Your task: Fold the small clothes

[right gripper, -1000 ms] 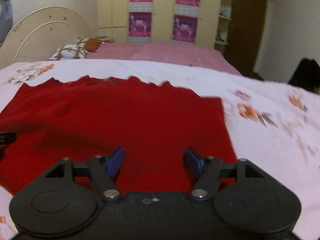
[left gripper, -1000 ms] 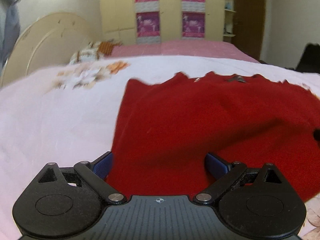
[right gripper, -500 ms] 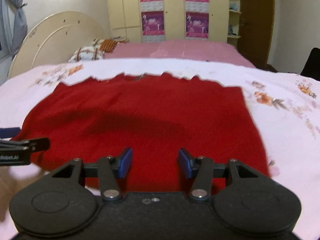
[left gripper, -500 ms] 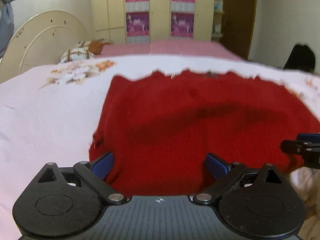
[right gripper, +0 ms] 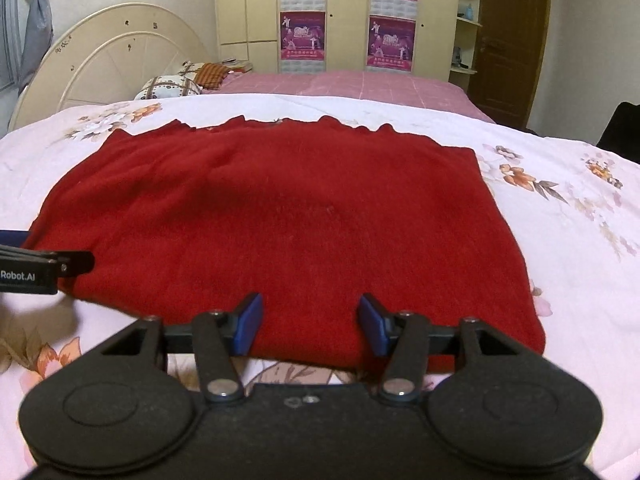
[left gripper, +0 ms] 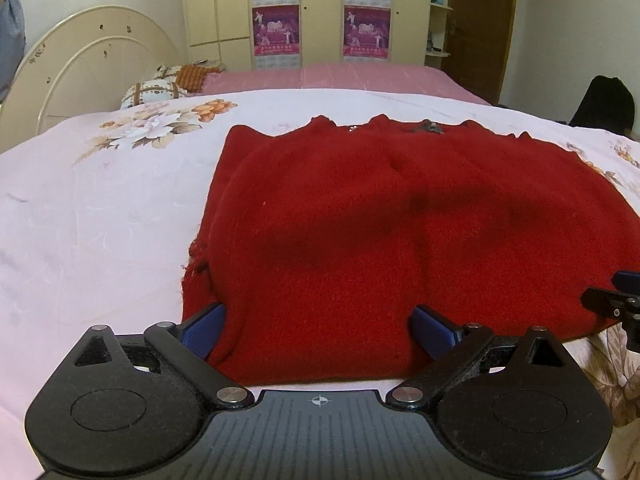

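The red knit garment (left gripper: pixel 400 232) lies flat on the floral bedspread (left gripper: pixel 100 216), its long axis running side to side, near hem just ahead of both claws. The left claw (left gripper: pixel 316 330) sits at the hem's left part, the right claw (right gripper: pixel 310 322) toward the right; each is released, grasping nothing, the right one's jaws having just reopened slightly, cloth below them.

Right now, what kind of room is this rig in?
Almost certainly a home bedroom. A red garment lies on a floral bedsheet, with a curved headboard, pillows and a cream wardrobe behind it.
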A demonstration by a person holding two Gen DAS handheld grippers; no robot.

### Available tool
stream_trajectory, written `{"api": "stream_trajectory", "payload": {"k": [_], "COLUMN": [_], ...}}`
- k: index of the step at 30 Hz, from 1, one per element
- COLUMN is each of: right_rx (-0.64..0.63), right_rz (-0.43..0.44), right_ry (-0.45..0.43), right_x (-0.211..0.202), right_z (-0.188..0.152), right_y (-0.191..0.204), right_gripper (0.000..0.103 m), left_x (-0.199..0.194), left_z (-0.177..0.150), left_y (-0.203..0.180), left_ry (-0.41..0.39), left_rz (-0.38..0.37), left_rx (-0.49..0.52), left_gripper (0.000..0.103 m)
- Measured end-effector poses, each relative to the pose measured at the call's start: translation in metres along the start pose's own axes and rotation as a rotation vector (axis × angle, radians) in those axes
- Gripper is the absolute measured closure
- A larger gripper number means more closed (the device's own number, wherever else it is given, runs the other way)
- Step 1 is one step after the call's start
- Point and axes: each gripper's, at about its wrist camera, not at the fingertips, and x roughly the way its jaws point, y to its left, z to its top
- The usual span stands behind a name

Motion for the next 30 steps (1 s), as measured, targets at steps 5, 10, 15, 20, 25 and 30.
{"api": "stream_trajectory", "payload": {"k": [5, 10, 15, 20, 25, 30], "right_rx": [0.001, 0.028, 0.053, 0.062, 0.013, 0.031], "right_rz": [0.0, 0.017, 0.026, 0.035, 0.054, 0.06], "right_ry": [0.01, 0.01, -0.056, -0.086, -0.1, -0.106], "right_x": [-0.003, -0.005, -0.013, -0.004, 0.013, 0.034], "right_z": [0.0, 0.01, 0.026, 0.044, 0.059, 0.079], "right_y": [-0.001, -0.003, -0.006, -0.003, 0.012, 0.014], "right_gripper": [0.05, 0.05, 0.056, 0.065, 0.067, 0.068], "left_x": [-0.002, -0.013, -0.027, -0.015, 0.014, 0.044], "left_z": [0.003, 0.01, 0.025, 0.049, 0.066, 0.076], "left_y": [-0.001, 0.001, -0.006, -0.021, -0.022, -0.019], "left_ry": [0.008, -0.014, -0.075, -0.101, -0.084, -0.07], "left_rz": [0.002, -0.009, -0.056, -0.085, -0.065, -0.012], "left_rx": [0.002, -0.011, -0.014, 0.007, -0.025, -0.035], "left_gripper": [0.005, 0.005, 0.005, 0.005, 0.005, 0.005]}}
